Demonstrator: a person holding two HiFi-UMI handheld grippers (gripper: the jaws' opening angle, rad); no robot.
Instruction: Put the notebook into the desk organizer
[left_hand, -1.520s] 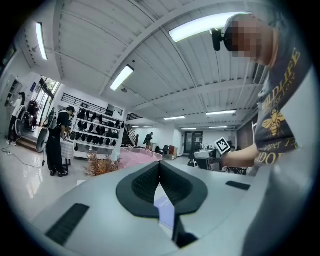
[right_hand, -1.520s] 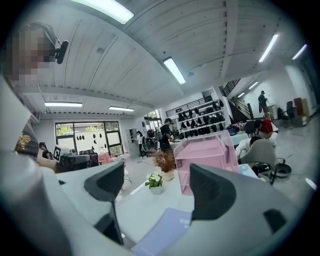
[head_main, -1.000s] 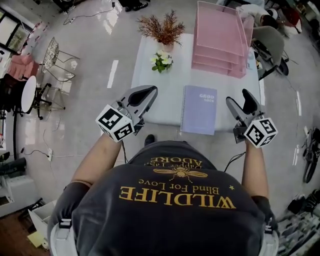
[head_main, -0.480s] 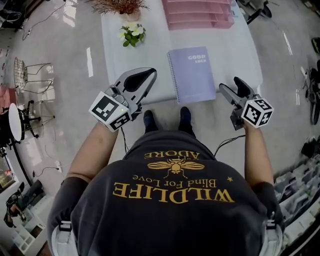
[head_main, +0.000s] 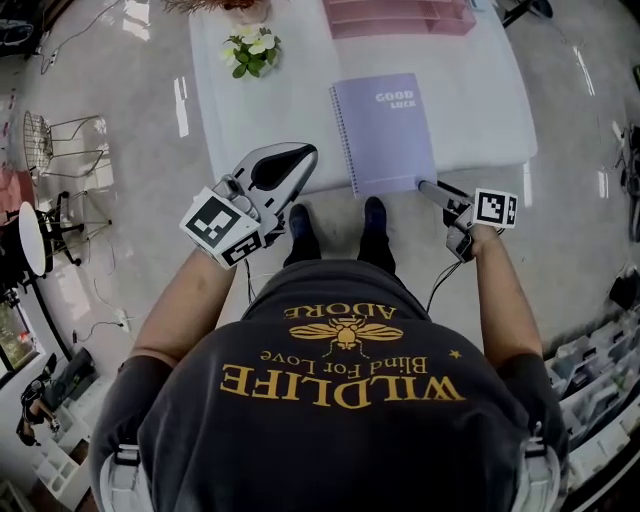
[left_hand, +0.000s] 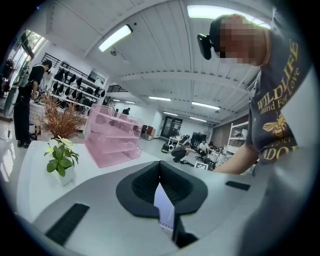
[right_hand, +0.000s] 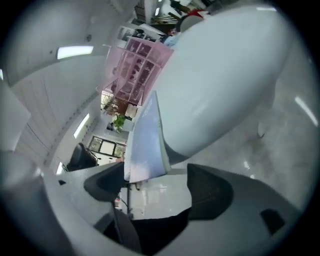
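Observation:
A lilac spiral notebook (head_main: 383, 130) lies flat on the white table (head_main: 480, 100), its near edge at the table's front edge. The pink tiered desk organizer (head_main: 395, 15) stands at the table's far side, also seen in the left gripper view (left_hand: 112, 142) and the right gripper view (right_hand: 140, 65). My right gripper (head_main: 428, 187) is turned on its side at the notebook's near right corner. Its jaws stand open, with that notebook corner (right_hand: 145, 145) reaching into the gap (right_hand: 155, 175). My left gripper (head_main: 303, 152) hovers shut over the table's front left edge, pads together (left_hand: 160, 165).
A small pot of white flowers (head_main: 250, 50) stands at the table's far left, seen too in the left gripper view (left_hand: 61, 155). The person's shoes (head_main: 300, 220) are at the table's front edge. Wire chairs (head_main: 50, 140) stand on the floor at left.
My right gripper has rolled onto its side and moved forward-left to the notebook's near right corner. The left gripper has barely moved. The head view has shifted nearer the table.

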